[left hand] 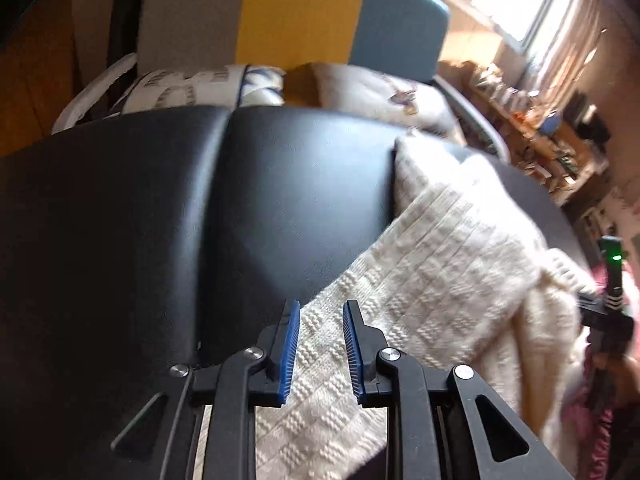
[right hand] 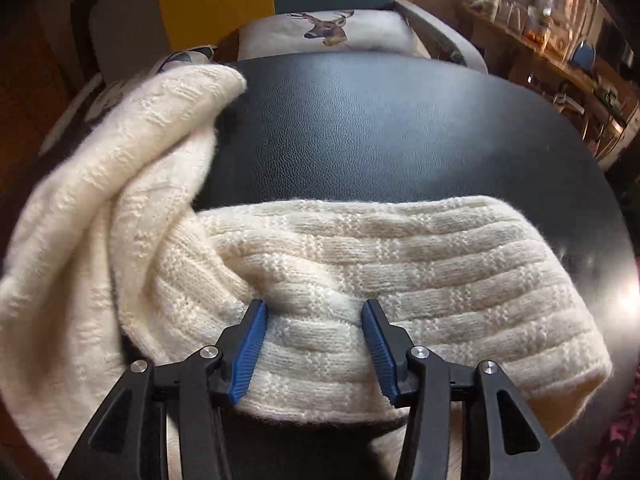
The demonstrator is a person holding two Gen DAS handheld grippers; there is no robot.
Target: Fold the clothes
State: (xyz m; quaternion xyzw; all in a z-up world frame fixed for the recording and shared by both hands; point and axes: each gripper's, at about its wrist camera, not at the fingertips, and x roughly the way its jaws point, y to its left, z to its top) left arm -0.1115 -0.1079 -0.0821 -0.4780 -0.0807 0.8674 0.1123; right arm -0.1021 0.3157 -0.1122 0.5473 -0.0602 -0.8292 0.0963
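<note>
Left gripper [left hand: 320, 312] sits nearest, fingers narrowly apart w/ the knit [left hand: 440, 260] passing between them but not pinched; right gripper [right hand: 314, 312] is spread wide over a folded band of the same knit [right hand: 400, 264], gripping nothing. Knit lies partly folded on the black table [right hand: 360, 120], front edge hanging off the near side. Risk, imo: slick top plus overhang means a shallow or one-layer grab could drag the pile off or undo the fold.
</note>
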